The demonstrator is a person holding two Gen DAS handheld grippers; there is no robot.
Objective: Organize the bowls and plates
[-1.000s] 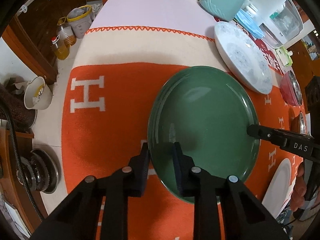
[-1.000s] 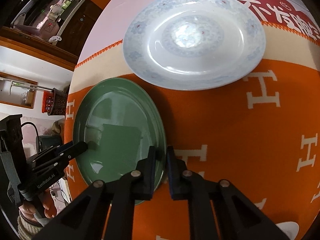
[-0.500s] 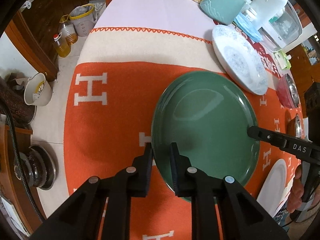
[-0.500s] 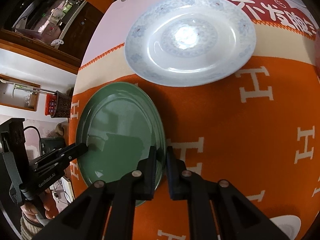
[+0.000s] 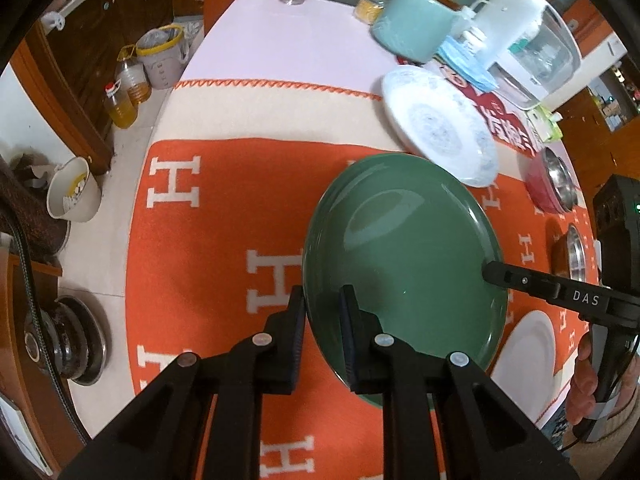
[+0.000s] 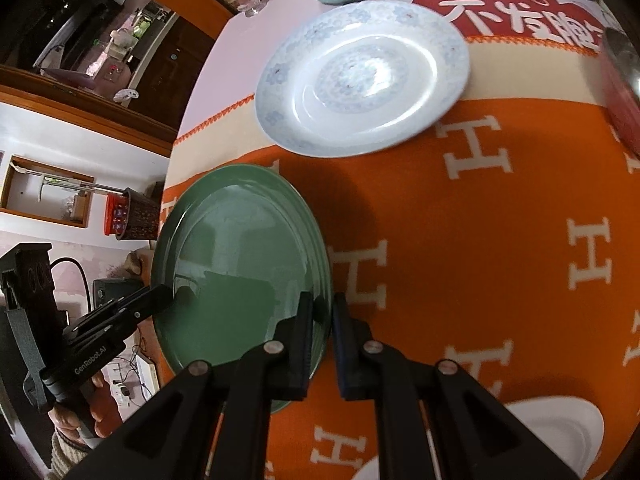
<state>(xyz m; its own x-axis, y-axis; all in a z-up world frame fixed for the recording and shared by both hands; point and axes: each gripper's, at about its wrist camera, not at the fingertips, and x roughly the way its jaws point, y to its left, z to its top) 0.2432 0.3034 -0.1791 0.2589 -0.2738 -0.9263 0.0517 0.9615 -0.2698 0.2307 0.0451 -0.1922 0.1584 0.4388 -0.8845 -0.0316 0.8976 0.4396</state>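
A large green plate [image 5: 404, 252] hangs tilted above the orange cloth, held by both grippers at opposite rims. My left gripper [image 5: 322, 308] is shut on its near-left rim in the left wrist view. My right gripper [image 6: 322, 312] is shut on the plate's [image 6: 240, 264] right rim in the right wrist view. Each gripper shows in the other's view, clamped on the far rim. Farther back, a white plate with a pale blue pattern [image 5: 438, 124] [image 6: 362, 76] lies on the cloth.
An orange tablecloth with white H letters [image 5: 224, 240] covers the table. A teal pot [image 5: 414, 26], a clear jug [image 5: 528, 40] and a red steel-lined bowl [image 5: 554, 184] stand at the back right. White dishes [image 6: 556, 428] sit near the front edge. Floor clutter lies left of the table.
Both grippers have lifted the green plate off the cloth and tilted it; the table looks farther away. The left gripper's jaws closed tighter on the rim.
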